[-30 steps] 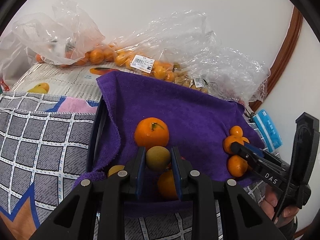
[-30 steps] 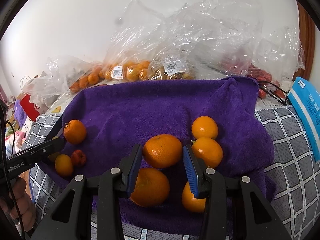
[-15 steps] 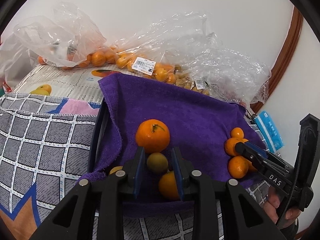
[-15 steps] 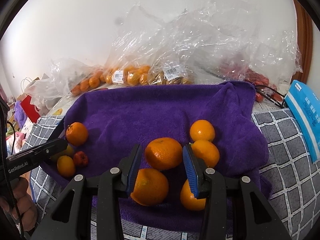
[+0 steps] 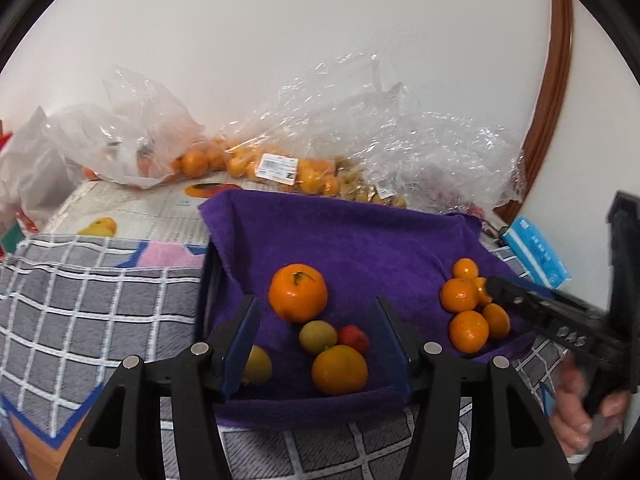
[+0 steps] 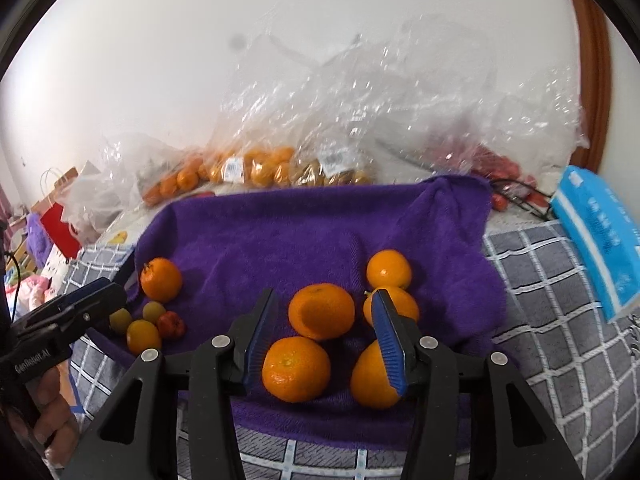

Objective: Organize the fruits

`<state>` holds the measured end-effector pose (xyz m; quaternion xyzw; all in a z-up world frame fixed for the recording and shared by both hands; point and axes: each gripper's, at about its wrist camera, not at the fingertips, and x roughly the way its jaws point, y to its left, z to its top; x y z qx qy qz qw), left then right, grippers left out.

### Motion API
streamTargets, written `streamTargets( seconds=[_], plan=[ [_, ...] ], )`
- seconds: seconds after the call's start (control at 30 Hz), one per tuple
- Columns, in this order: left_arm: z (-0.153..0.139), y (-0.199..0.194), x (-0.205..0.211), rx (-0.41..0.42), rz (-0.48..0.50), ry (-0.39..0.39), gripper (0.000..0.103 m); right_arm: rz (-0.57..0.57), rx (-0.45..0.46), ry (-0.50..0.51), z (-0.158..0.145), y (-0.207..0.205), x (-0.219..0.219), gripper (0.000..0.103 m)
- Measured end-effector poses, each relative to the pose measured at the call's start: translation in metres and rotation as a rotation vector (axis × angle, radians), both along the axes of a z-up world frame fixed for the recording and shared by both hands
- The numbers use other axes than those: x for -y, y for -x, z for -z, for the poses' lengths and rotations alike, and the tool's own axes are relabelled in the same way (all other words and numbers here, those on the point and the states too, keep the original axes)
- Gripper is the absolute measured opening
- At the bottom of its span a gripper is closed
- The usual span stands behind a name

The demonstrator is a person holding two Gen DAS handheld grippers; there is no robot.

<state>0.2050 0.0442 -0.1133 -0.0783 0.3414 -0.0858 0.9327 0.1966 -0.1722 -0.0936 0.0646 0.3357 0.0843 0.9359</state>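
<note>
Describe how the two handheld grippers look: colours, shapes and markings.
Both are black plastic with two long fingers, blue ribbed pads and round silver bolts. The left gripper bears pale lettering on its side; the right gripper does too.

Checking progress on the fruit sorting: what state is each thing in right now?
Left gripper: jaws opening, nothing gripped.
Right gripper: jaws opening, orange between them, pads clear.
Yellow-green fruit: lying loose on towel.
Purple towel: spread out, rumpled.
Plastic bags: still holding fruit.
</note>
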Motion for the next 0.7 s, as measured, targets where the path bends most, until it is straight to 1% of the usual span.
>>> streamTargets(
  seconds=[0.03,0.07,0.1,0.13,0.17,0.2,0.23,0.27,0.37,0.43,0.47,0.53,0.6,0.67,0.7],
  plan=[
    [-0.006,0.004,0.000,0.001,-0.008,0.000,0.055,0.021,-0.018,0.012,-0.007,0.005,0.000,0.049],
    [-0.014,0.012,0.000,0.028,-0.011,-0.001,0.057,0.026,-0.019,0.009,-0.012,0.010,0.000,0.049],
    [-0.021,0.020,0.002,0.055,-0.012,-0.009,0.069,0.028,-0.011,-0.001,-0.021,0.021,0.001,0.049],
    [-0.032,0.035,0.006,0.089,-0.011,-0.027,0.079,0.033,0.001,-0.001,-0.030,0.032,0.001,0.049],
    [-0.038,0.046,0.009,0.112,0.002,-0.030,0.080,0.034,0.013,0.005,-0.038,0.043,0.002,0.049],
    [-0.043,0.055,0.012,0.119,0.007,-0.043,0.081,0.032,0.027,0.009,-0.045,0.054,0.001,0.050],
    [-0.048,0.063,0.015,0.112,0.010,-0.061,0.082,0.033,0.035,0.012,-0.050,0.062,0.002,0.054],
    [-0.051,0.069,0.017,0.107,0.017,-0.069,0.082,0.038,0.046,0.016,-0.057,0.077,0.001,0.055],
    [-0.057,0.093,0.019,0.090,0.015,-0.054,0.084,0.061,0.070,0.021,-0.067,0.106,0.002,0.060],
    [-0.059,0.106,0.019,0.081,-0.012,-0.037,0.084,0.088,0.076,0.038,-0.069,0.129,0.002,0.062],
    [-0.061,0.115,0.017,0.071,-0.030,-0.018,0.084,0.098,0.072,0.041,-0.069,0.137,0.002,0.062],
    [-0.065,0.123,0.019,0.061,-0.025,-0.013,0.084,0.102,0.041,0.039,-0.070,0.151,0.003,0.062],
    [-0.074,0.135,0.024,0.051,0.002,-0.051,0.085,0.131,0.019,0.043,-0.073,0.165,0.005,0.062],
    [-0.083,0.147,0.026,0.076,-0.016,-0.072,0.086,0.168,0.027,0.067,-0.081,0.179,0.006,0.063],
    [-0.090,0.153,0.025,0.094,-0.029,-0.073,0.090,0.177,0.033,0.074,-0.086,0.185,0.006,0.069]
  ],
)
